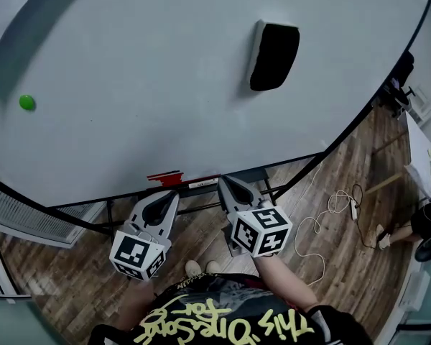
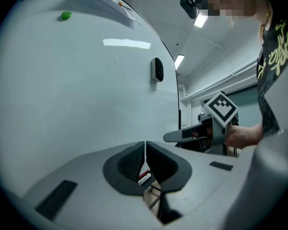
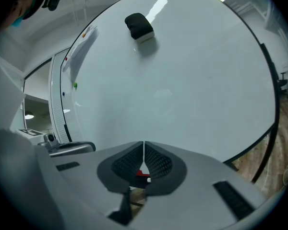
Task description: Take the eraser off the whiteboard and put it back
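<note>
A black eraser (image 1: 274,54) with a white base clings to the whiteboard (image 1: 144,92), high on its right half; it also shows as the eraser (image 2: 157,69) in the left gripper view and the eraser (image 3: 139,27) in the right gripper view. Both grippers hang low below the board's bottom edge, well short of the eraser. My left gripper (image 1: 169,195) is shut with nothing between its pads. My right gripper (image 1: 225,181) beside it is shut and empty too, jaws meeting tip to tip (image 3: 143,143).
A green magnet (image 1: 26,102) sits at the board's left. A red marker (image 1: 164,176) lies on the tray under the board. A white cable (image 1: 330,214) and a power strip lie on the wooden floor at right. A paper (image 2: 108,4) hangs on the board.
</note>
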Available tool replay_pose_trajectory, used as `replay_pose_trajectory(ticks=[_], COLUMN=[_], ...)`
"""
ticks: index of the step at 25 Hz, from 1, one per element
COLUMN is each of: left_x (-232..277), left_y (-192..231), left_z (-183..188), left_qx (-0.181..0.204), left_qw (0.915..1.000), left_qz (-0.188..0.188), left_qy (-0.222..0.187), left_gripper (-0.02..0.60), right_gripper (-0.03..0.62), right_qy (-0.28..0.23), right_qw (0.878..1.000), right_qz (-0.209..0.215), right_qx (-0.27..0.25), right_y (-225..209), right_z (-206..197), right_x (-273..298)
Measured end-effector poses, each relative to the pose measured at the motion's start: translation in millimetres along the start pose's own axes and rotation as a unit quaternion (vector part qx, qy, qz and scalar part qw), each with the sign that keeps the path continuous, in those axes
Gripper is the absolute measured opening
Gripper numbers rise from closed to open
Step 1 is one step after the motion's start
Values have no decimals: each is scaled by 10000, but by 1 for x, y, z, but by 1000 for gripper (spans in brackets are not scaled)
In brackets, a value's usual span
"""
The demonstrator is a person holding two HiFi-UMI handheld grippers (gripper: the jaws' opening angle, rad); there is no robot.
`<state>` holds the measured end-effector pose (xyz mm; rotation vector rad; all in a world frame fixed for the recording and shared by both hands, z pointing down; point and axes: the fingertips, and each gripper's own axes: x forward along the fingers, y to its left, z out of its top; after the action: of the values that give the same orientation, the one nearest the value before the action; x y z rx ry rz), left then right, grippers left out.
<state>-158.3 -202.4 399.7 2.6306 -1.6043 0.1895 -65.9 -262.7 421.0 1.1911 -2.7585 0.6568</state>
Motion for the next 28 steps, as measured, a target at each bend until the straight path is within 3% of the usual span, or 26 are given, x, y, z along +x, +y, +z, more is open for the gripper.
replay_pose_trajectory(ticks=[28], left_x=[-2], left_y=[3], left_z=[2], left_qx=[-7], left_qw=[10000], left_qz=[69], left_qy=[-18], left_gripper=[15], right_gripper=[9], right_qy=[118], right_qw=[9994], right_qz=[251], right_qx=[-201], right_y=[6], right_z=[0], right_x=[-2])
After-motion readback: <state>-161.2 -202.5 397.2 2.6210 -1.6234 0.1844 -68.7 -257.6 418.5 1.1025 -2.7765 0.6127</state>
